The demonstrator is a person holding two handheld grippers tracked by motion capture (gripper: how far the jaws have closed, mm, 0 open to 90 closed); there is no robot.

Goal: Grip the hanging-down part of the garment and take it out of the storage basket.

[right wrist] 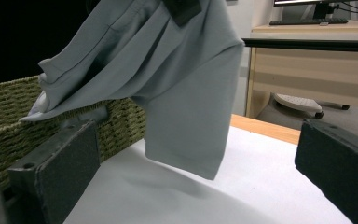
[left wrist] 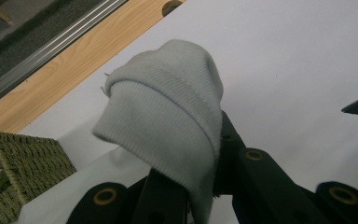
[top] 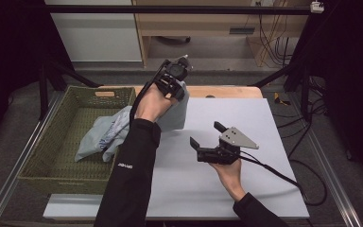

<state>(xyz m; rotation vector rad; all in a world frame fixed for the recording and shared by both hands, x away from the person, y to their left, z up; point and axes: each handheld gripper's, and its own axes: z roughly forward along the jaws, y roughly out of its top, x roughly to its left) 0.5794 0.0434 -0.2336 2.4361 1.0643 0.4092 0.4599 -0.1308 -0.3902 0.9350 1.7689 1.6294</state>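
Black curtains frame a grey-topped desk [top: 246, 189] with a woven green basket [top: 47, 165] at its left edge. Raised over the basket's near corner, the left hand-held gripper [top: 176, 81] pinches a pale grey-blue garment [top: 105, 135] — the cloth hangs from its jaws and trails into the basket. Its black-sleeved forearm reaches up and forward. The right hand-held gripper [top: 207, 134] hovers low above the desk, jaws spread wide and pointed toward the hanging fabric — well apart from it.

Laboratory recording bay: black metal frame [top: 179, 9] overhead, loose cables [top: 269, 42] and a wooden desk [top: 217, 23] beyond the table [top: 274, 142], keyboard [right wrist: 303, 21] atop the desk.
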